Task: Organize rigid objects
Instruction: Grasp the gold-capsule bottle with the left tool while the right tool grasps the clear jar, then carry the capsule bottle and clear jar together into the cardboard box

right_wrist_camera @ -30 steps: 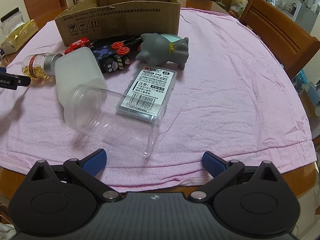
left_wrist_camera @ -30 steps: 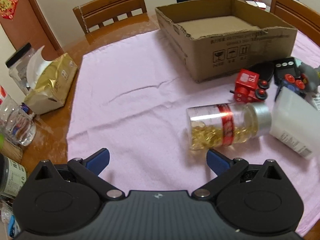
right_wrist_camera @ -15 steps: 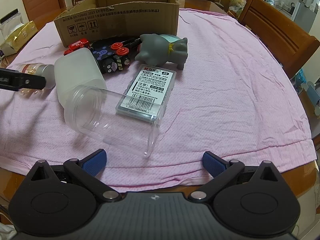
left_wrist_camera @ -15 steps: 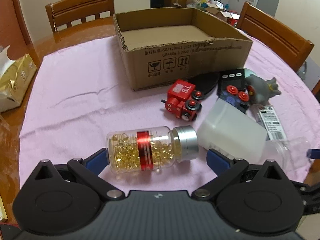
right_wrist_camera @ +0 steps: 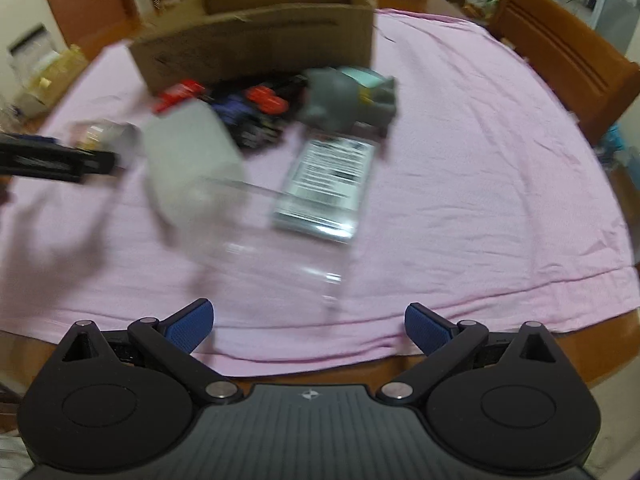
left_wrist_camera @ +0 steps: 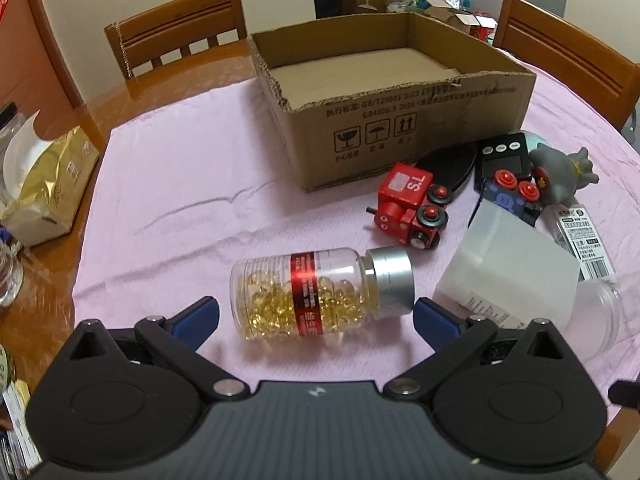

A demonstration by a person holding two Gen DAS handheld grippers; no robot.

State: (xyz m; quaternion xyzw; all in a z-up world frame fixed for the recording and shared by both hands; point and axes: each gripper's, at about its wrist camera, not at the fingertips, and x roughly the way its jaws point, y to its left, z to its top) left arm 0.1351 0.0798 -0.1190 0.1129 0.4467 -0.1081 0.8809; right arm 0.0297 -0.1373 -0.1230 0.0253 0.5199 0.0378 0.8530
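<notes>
A clear pill bottle (left_wrist_camera: 320, 292) with golden capsules, a red band and a silver cap lies on its side on the pink cloth (left_wrist_camera: 192, 184). My left gripper (left_wrist_camera: 316, 318) is open, its blue fingertips on either side of the bottle's near part, not touching. Behind stands an open cardboard box (left_wrist_camera: 392, 100). A red toy train (left_wrist_camera: 412, 210), a black toy car (left_wrist_camera: 506, 176), a grey pig figure (left_wrist_camera: 560, 174), a frosted white container (left_wrist_camera: 508, 276) and a labelled flat case (left_wrist_camera: 588, 240) lie to the right. My right gripper (right_wrist_camera: 308, 324) is open and empty at the table's near edge.
A gold tissue pack (left_wrist_camera: 48, 184) and jars sit on the bare wooden table at the left. Wooden chairs (left_wrist_camera: 180, 36) stand behind and to the right. A clear plastic jar (right_wrist_camera: 264, 240) lies in front of the right gripper. The right wrist view is blurred.
My left gripper has swung right to face the pill bottle, then eased back a little. The right gripper's view has become blurred and has shifted forward slightly.
</notes>
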